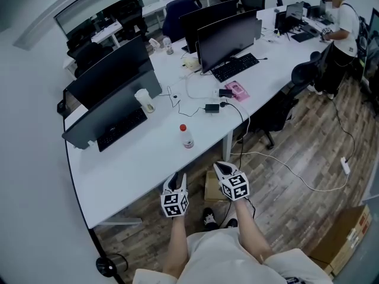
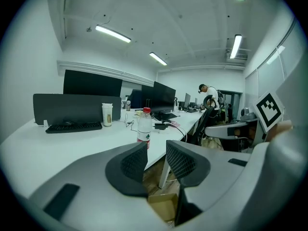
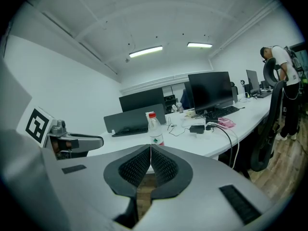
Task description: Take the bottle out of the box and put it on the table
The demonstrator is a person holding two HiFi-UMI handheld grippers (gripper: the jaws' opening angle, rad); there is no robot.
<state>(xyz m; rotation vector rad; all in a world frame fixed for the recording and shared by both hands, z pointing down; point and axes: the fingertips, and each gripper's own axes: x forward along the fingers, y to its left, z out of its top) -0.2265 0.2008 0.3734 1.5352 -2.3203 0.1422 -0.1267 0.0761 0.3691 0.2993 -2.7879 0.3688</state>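
A clear plastic bottle [image 1: 186,137] with a red cap stands upright on the white table [image 1: 136,164], near its front edge. The same bottle [image 2: 144,129] shows past the jaws in the left gripper view, and the bottle [image 3: 155,129] also shows in the right gripper view. Both grippers hang in front of the table edge, apart from the bottle. My left gripper [image 1: 175,181] [image 2: 156,150] has a narrow gap between its jaws and nothing in it. My right gripper [image 1: 222,169] [image 3: 150,150] is shut and empty. A small cardboard box [image 1: 213,187] sits on the floor below the grippers.
On the table stand black monitors [image 1: 112,70], keyboards [image 1: 121,129], a paper cup [image 1: 144,100], a black adapter [image 1: 212,107] with cables and a pink item [image 1: 237,90]. Office chairs [image 1: 275,108] stand to the right. A person [image 1: 340,28] stands far right. A larger carton [image 1: 343,235] lies bottom right.
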